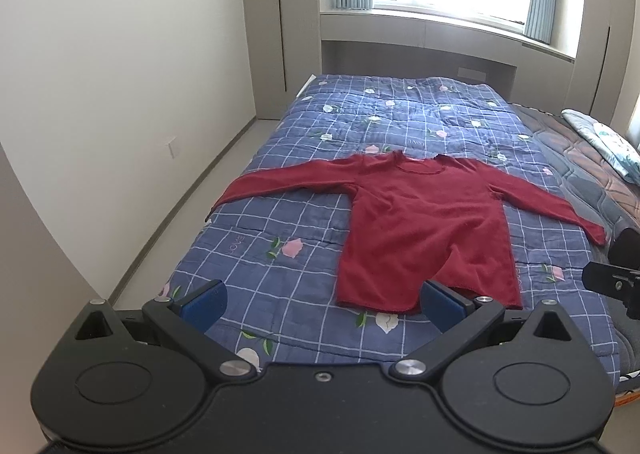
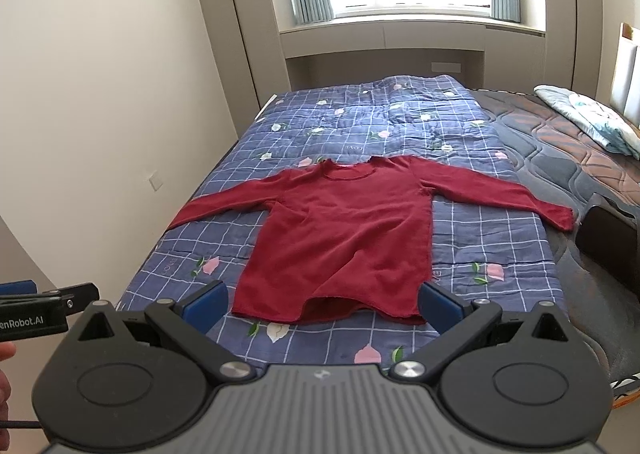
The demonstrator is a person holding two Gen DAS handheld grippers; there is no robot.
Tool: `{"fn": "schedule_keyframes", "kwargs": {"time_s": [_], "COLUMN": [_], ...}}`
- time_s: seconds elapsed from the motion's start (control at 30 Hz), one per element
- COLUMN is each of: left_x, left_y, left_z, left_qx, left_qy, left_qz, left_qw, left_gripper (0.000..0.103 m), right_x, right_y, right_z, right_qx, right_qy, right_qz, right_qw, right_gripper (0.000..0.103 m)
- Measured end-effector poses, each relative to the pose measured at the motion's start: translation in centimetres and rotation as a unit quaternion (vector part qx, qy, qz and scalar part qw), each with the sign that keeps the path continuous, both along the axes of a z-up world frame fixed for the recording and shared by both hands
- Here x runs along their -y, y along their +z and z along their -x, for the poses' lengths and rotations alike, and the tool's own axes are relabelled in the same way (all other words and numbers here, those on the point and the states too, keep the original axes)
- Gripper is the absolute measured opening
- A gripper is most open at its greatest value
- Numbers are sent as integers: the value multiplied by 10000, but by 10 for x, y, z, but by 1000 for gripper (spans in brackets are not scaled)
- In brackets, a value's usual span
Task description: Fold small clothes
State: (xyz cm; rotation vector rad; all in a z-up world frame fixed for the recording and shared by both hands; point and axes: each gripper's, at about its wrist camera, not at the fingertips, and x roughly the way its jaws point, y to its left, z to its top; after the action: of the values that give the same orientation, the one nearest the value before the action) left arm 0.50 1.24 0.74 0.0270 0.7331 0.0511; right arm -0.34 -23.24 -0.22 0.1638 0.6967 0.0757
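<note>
So: red shirt (image 2: 340, 238) lies flat on the bed (image 2: 460, 222), sleeves spread. Left gripper (image 1: 322, 304) and right gripper (image 2: 322, 304) both spread wide, empty, above the hem. Risk: pinching quilt along with hem, dragging both.

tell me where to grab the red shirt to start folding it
Probably take the red shirt at its two sleeve cuffs, left gripper on one and right gripper on the other, coming from above. It lies flat, sleeves spread wide, so cuffs are free edges to fold inward.
</note>
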Motion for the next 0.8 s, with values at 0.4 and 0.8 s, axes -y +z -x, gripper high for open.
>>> {"fn": "schedule_keyframes", "kwargs": {"time_s": [0.4,0.8], "left_x": [-4,-6], "left_y": [-2,-2], "left_z": [-5,-16], "left_qx": [-88,-87], "left_qy": [22,-1], "left_qz": [56,147], "left_qw": [9999,9999], "left_gripper": [102,102], "right_x": [3,7], "right_y": [-1,3], "right_z": [-3,-8], "right_qx": [-89,-94], "right_qy": [-144,-290], "right_qz": [-49,-33], "right_qw": [9998,9995], "right_gripper": [103,103]}}
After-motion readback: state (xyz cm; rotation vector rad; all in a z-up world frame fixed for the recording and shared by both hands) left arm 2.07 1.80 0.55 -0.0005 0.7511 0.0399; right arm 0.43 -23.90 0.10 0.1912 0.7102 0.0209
